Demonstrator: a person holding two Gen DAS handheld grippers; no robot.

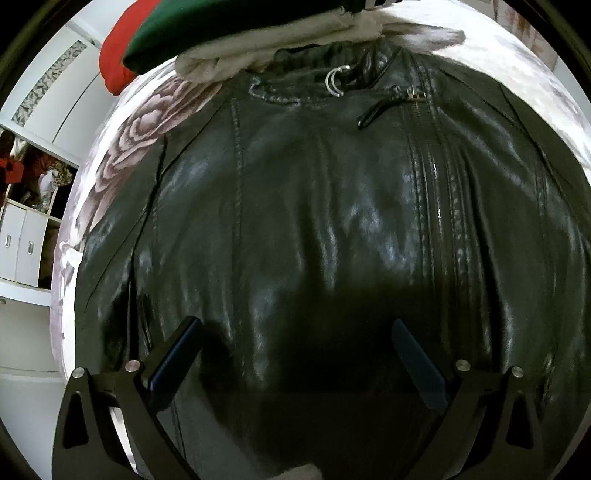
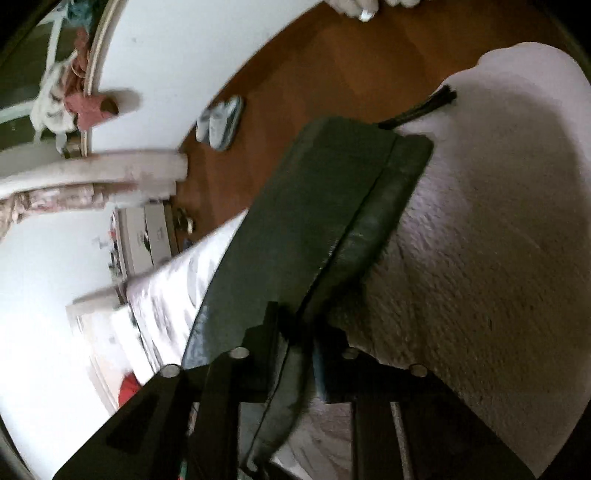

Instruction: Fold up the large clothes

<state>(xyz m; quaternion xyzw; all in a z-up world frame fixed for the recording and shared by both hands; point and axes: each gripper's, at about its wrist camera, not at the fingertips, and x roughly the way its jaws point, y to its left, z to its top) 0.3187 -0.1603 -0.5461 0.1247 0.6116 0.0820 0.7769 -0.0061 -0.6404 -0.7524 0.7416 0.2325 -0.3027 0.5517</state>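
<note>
A black leather jacket [image 1: 314,206] lies spread front-up on the bed, collar at the far end, zip [image 1: 436,192] running down its right half. My left gripper [image 1: 295,332] hovers open just above its lower front, holding nothing. In the right wrist view my right gripper [image 2: 295,325] is shut on a dark leather sleeve or edge of the jacket [image 2: 325,192], which stretches away from the jaws over the pale blanket [image 2: 480,240].
The bed cover has a floral print [image 1: 136,129]. Folded green [image 1: 221,29], red [image 1: 114,62] and grey clothes lie beyond the collar. White shelves [image 1: 26,229] stand left. A wooden floor [image 2: 332,74] with slippers [image 2: 221,122] lies beside the bed.
</note>
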